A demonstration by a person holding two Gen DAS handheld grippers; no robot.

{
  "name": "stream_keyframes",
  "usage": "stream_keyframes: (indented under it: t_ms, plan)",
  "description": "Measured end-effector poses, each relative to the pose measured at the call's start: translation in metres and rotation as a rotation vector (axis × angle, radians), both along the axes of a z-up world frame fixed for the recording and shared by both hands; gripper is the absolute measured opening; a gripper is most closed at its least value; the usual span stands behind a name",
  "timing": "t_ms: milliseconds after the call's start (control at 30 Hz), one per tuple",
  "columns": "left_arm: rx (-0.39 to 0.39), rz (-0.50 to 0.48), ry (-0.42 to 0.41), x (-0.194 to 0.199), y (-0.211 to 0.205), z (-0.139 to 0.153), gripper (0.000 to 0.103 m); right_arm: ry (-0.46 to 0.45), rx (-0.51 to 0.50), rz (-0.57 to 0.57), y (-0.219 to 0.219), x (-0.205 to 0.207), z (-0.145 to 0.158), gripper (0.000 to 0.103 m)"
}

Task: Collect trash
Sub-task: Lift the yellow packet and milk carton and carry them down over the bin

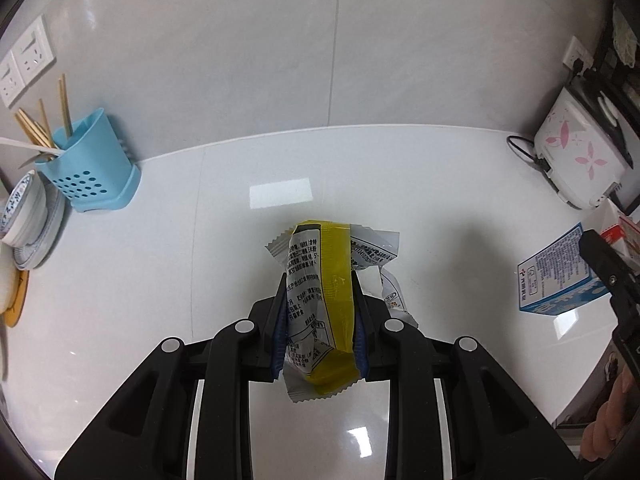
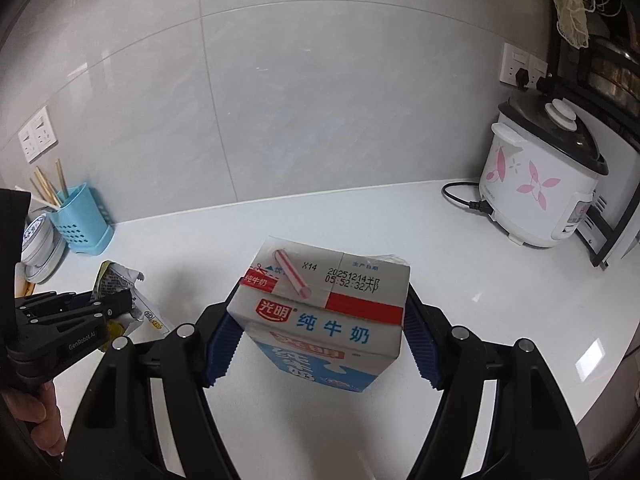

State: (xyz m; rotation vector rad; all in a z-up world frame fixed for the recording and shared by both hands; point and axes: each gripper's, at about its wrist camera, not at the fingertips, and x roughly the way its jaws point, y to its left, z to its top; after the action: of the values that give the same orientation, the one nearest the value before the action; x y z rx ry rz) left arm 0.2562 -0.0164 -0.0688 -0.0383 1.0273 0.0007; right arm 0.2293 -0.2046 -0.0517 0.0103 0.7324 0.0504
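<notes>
My left gripper [image 1: 320, 300] is shut on a crumpled yellow and silver snack wrapper [image 1: 320, 280], held above the white counter. It shows at the left of the right wrist view [image 2: 116, 300], wrapper [image 2: 116, 280] still in its fingers. My right gripper [image 2: 320, 312] is shut on a blue and white milk carton [image 2: 324, 316] with a pink straw [image 2: 290, 274] on top. The carton also appears at the right edge of the left wrist view [image 1: 560, 276], with my right gripper [image 1: 608, 272] on it.
A blue utensil holder [image 1: 90, 164] with chopsticks and stacked bowls [image 1: 28, 220] stand at the back left. A white rice cooker [image 2: 540, 184] with pink flowers and its black cord [image 2: 460, 198] stand at the back right, beside a rack. The white counter [image 1: 160, 260] meets a tiled wall.
</notes>
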Motion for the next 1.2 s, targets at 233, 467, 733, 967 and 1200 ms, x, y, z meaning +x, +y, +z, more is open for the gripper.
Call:
stream_keyframes:
  t_ms: [233, 467, 733, 967, 1200]
  plan:
    - [-0.016, -0.002, -0.023, -0.035, -0.008, 0.017, 0.025, -0.002, -0.002, 0.031, -0.004, -0.028, 0.006, 0.069]
    - [-0.022, -0.005, -0.046, -0.067, -0.017, 0.03, 0.025, -0.004, 0.001, 0.048, -0.012, -0.054, 0.012, 0.069]
    - [-0.034, 0.001, -0.063, -0.102, -0.022, 0.041, 0.025, -0.011, -0.004, 0.073, -0.018, -0.083, 0.018, 0.069]
    - [-0.041, 0.006, -0.066, -0.134, -0.021, 0.043, 0.025, -0.013, 0.003, 0.11, -0.021, -0.113, 0.021, 0.069]
    - [-0.049, 0.002, -0.071, -0.169, -0.024, 0.044, 0.025, -0.018, 0.01, 0.151, -0.017, -0.143, 0.022, 0.069]
